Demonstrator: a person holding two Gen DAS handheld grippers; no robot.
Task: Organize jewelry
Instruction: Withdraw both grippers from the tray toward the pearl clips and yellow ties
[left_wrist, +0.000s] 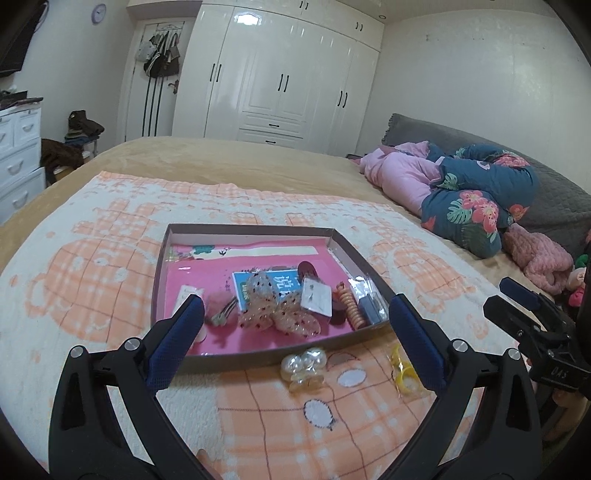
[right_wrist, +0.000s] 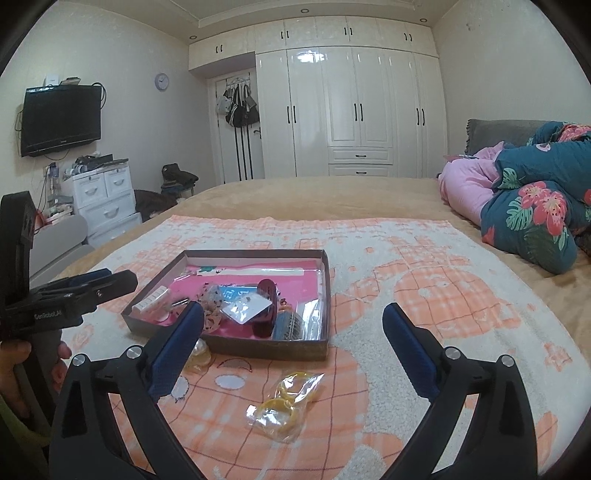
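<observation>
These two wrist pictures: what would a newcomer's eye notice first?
First, the shallow box with its bright pink bottom, lying on the orange-and-white blanket and full of hair accessories. Just in front of it lie a pearl hair clip and a clear bag of yellow rings. Both open tools, left and right, frame the scene.

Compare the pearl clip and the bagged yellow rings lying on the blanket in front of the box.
The pearl clip is bare, while the yellow rings sit in a clear plastic bag. The pearl clip is made of glossy cream beads; the yellow rings are translucent yellow hoops. The pearl clip lies close to the box; the yellow rings lie farther from it. Both rest outside the box on the blanket.
</observation>
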